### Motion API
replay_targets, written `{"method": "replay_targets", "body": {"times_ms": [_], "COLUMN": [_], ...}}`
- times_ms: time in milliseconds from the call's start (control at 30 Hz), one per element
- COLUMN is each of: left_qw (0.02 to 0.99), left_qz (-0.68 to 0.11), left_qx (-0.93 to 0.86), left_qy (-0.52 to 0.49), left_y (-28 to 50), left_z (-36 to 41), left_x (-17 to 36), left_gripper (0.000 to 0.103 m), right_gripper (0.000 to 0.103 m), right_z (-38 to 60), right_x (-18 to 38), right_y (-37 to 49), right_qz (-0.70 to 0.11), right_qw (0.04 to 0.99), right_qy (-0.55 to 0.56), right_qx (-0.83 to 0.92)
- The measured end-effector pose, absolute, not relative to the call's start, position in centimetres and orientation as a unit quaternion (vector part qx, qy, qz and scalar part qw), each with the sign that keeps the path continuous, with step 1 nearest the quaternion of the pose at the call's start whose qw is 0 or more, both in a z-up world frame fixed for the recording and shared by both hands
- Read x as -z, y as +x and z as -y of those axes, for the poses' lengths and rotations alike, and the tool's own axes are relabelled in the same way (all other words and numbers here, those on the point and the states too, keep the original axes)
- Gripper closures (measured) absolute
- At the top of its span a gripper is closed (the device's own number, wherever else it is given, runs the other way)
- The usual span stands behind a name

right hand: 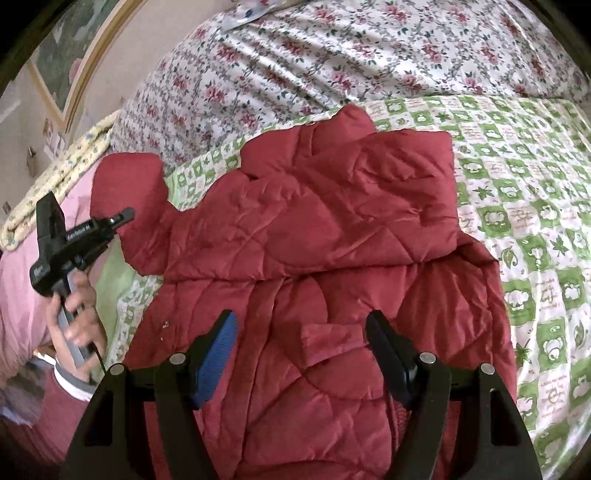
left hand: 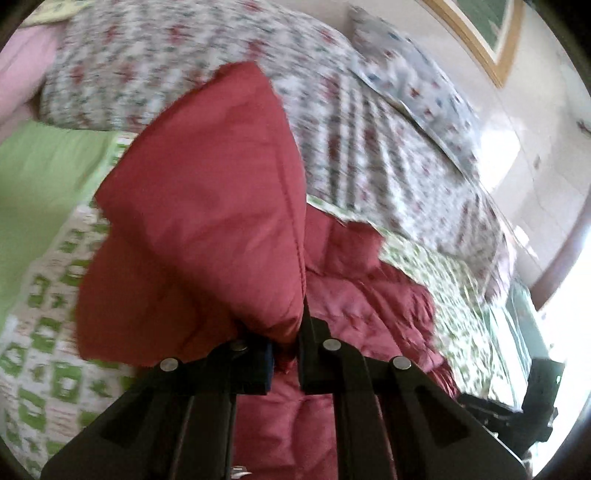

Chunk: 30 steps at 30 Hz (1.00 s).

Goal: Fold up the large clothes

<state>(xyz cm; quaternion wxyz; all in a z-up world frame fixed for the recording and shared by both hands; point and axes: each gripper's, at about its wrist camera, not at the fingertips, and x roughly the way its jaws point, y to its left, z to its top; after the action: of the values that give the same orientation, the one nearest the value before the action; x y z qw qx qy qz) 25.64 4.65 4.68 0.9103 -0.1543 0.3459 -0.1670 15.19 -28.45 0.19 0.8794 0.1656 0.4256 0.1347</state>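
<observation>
A dark red quilted jacket [right hand: 332, 221] lies spread on the green-and-white patterned bed sheet [right hand: 535, 221]. In the left wrist view my left gripper [left hand: 288, 354] is shut on a flap of the jacket's sleeve [left hand: 199, 221], which stands lifted in front of the camera and hides much of the bed. The right wrist view shows that same left gripper [right hand: 127, 215] at the far left, held by a hand [right hand: 77, 317], with the sleeve end [right hand: 125, 173] raised off the bed. My right gripper [right hand: 301, 332] hangs open just above the jacket's lower body, with nothing between its fingers.
A floral quilt [right hand: 332, 55] is bunched along the far side of the bed. A pillow [left hand: 417, 85] lies against the wall, below a framed picture [left hand: 476, 33]. Pink bedding [right hand: 22, 277] and a plain green sheet [left hand: 40, 173] border the jacket's sleeve side.
</observation>
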Motion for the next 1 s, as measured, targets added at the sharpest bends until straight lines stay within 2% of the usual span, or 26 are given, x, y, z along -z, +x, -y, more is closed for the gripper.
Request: {"method": "replay_targets", "body": {"times_ms": [367, 700, 733, 800, 833, 1000], "left_qw": [0.883, 0.860, 0.859, 0.858, 0.857, 0.858], "left_qz": [-0.390, -0.436, -0.439, -0.441, -0.442, -0.447], "left_qx": [0.233, 0.249, 0.249, 0.248, 0.250, 0.240], "left_qy": [-0.114, -0.090, -0.087, -0.084, -0.085, -0.075], "left_y": [26.7, 26.7, 26.6, 26.3, 26.2, 25.9], "left_z": [5.2, 9.4, 9.6, 9.8, 9.9, 10.2], "left_x": [-1.0, 3.1, 3.4, 3.5, 3.5, 3.6], "left_gripper": [0.096, 0.096, 0.095, 0.091, 0.088, 0.087], "right_gripper": [0.028, 0.027, 0.027, 0.014, 0.012, 0.012], "right_z": [32.1, 33.0, 33.0, 32.9, 32.8, 32.9], "right_x": [0.0, 0.4, 0.6, 1.0, 1.4, 3.2], "right_y": [15.9, 19.5, 20.0, 21.3, 22.3, 25.6], "right_qz": [-0.405, -0.398, -0.399, -0.399, -0.399, -0.405], "right_qw": [0.872, 0.856, 0.852, 0.844, 0.837, 0.805], "right_qy": [0.245, 0.295, 0.300, 0.317, 0.331, 0.389], "right_qx": [-0.123, -0.150, -0.155, -0.170, -0.175, -0.191]}}
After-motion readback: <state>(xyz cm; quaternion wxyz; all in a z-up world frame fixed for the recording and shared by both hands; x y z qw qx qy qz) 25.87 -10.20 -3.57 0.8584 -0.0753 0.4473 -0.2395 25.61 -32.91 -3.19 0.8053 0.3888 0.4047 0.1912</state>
